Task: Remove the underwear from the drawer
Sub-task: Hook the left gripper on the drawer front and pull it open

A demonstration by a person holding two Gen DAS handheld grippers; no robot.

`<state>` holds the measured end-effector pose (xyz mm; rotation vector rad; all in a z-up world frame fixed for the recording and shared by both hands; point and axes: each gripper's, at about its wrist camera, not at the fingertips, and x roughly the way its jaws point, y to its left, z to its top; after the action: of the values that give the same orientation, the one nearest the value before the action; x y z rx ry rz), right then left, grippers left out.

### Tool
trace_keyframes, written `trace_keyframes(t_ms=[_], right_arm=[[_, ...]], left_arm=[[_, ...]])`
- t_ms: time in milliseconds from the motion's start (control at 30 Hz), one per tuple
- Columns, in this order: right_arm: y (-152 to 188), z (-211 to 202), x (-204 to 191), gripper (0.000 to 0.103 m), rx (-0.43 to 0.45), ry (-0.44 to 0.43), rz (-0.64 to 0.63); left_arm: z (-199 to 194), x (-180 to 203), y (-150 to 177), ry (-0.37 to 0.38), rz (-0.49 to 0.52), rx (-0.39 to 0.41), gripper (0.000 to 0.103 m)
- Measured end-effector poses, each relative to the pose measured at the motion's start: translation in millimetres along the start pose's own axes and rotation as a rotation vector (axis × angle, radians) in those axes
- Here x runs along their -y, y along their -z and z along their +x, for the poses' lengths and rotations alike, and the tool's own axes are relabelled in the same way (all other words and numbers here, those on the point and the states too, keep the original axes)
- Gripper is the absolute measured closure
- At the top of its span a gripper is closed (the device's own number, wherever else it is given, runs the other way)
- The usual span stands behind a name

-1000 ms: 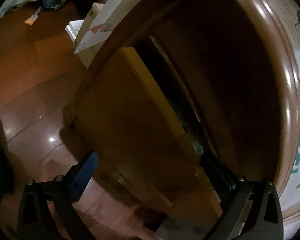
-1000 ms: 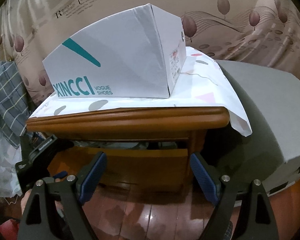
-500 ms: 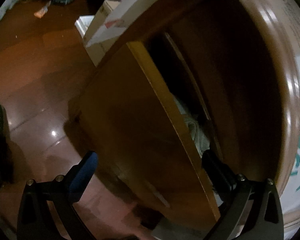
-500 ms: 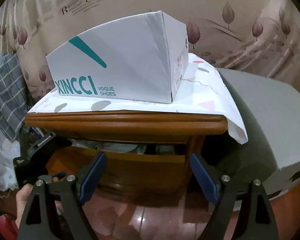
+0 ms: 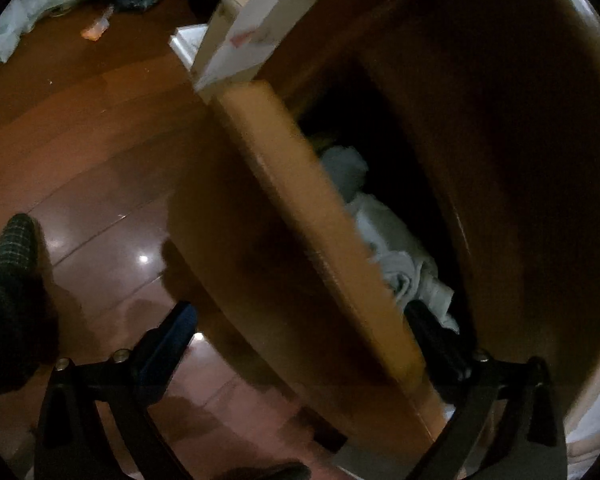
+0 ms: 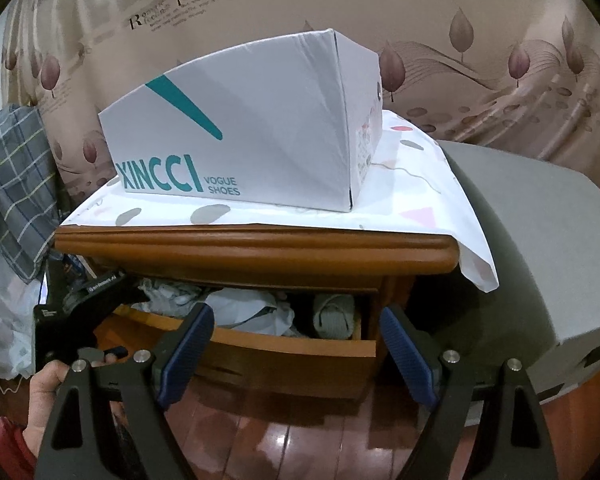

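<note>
The wooden nightstand's top drawer [image 6: 296,345] stands partly pulled out. Pale crumpled underwear [image 6: 256,310] and a rolled greenish piece [image 6: 334,316] lie inside; the cloth also shows in the left wrist view [image 5: 396,248]. My left gripper [image 5: 300,332] is open and straddles the drawer front [image 5: 308,216], one finger inside the drawer, one outside. In the right wrist view it sits at the drawer's left end [image 6: 96,300]. My right gripper [image 6: 296,348] is open and empty, in front of the drawer.
A white XINCCI shoe box [image 6: 252,136] sits on a patterned cloth [image 6: 420,184] on the nightstand top. A grey bed or box [image 6: 540,248] stands to the right. A plaid cloth [image 6: 16,184] hangs at the left. The floor [image 5: 80,140] is glossy wood.
The drawer has slid further out, pulled by my left gripper, and the clothes inside have come into sight. My right gripper has moved slightly nearer and lower.
</note>
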<state>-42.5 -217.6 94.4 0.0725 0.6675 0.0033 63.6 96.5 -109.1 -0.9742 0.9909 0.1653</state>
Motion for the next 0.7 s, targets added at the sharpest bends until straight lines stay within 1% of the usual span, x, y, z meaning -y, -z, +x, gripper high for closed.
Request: trace_keyframes(t_ms=[33, 67, 133, 200, 333, 433, 567, 700], right_arm=[[0, 1, 1, 0.015, -0.001, -0.006, 0.008], [0, 1, 1, 0.015, -0.001, -0.009, 0.010], [0, 0, 1, 0.015, -0.001, -0.006, 0.009], [0, -1, 1, 0.015, 0.002, -0.004, 0.005], [0, -1, 3, 0.015, 0.001, -0.001, 0.014], [-1, -1, 4, 0.015, 0.004, 0.003, 0.018], [0, 1, 4, 0.015, -0.006, 0.009, 0.017], [2, 3, 4, 0.015, -0.017, 0.012, 0.015]], left_arm=[[3, -3, 0, 0.019, -0.009, -0.016, 0.000], [2, -4, 1, 0.011, -0.020, -0.028, 0.000], [-4, -2, 4, -0.034, 0.013, -0.005, 0.000], [-10, -1, 8, -0.058, 0.058, 0.017, 0.000], [-17, -10, 15, -0.061, 0.089, -0.003, 0.000], [-26, -15, 17, -0.073, 0.118, -0.003, 0.000], [-29, -21, 20, -0.084, 0.121, -0.021, 0.000], [-39, -23, 27, -0.096, 0.152, -0.021, 0.000]])
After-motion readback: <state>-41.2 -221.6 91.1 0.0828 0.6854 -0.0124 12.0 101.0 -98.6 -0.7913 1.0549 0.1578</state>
